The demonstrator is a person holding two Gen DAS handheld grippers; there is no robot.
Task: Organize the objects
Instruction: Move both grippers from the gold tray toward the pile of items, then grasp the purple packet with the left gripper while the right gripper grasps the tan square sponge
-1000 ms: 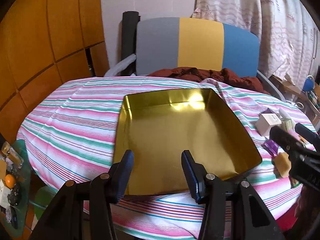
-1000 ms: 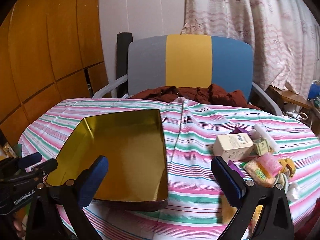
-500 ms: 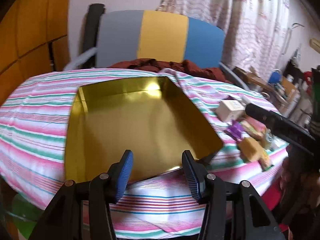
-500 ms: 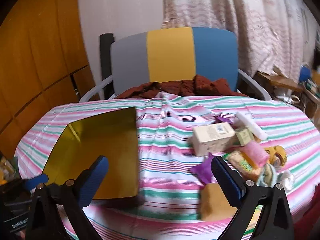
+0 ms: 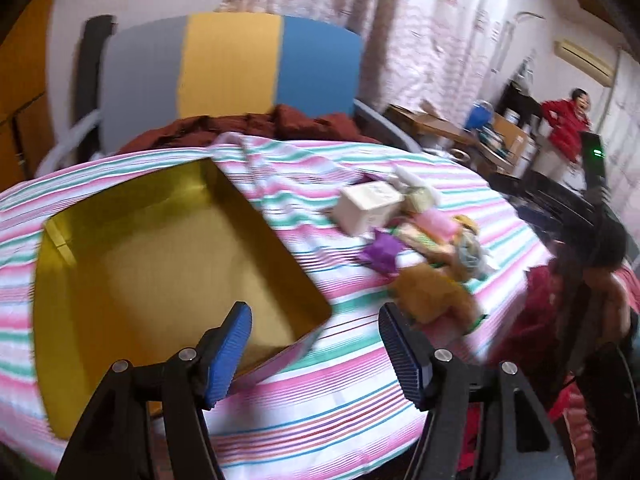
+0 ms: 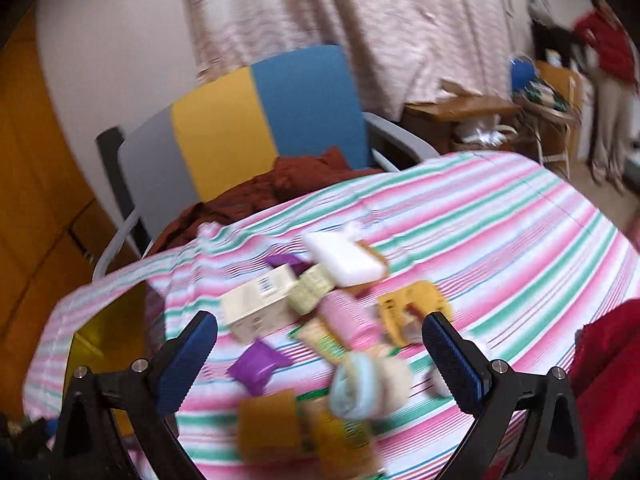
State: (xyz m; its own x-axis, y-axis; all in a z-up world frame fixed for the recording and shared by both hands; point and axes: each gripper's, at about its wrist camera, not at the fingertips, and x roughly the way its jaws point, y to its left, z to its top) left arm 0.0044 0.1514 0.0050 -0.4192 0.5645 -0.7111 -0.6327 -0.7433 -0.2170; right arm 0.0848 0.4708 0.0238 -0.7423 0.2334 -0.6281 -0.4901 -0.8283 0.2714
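Left gripper [image 5: 316, 340]: fingers apart, holding nothing, positioned above the near right corner of the empty gold square metal tin [image 5: 160, 264]. The tin rests on the table covered by a pink, green and white striped cloth [image 5: 400, 384]. Right gripper [image 6: 320, 360]: fingers wide apart, holding nothing, positioned above a blurred pile of small items to the right of the tin: cream rectangular carton [image 6: 260, 304], purple foil packet [image 6: 256, 366], white wrapped pack [image 6: 346, 258], pink packet [image 6: 348, 318]
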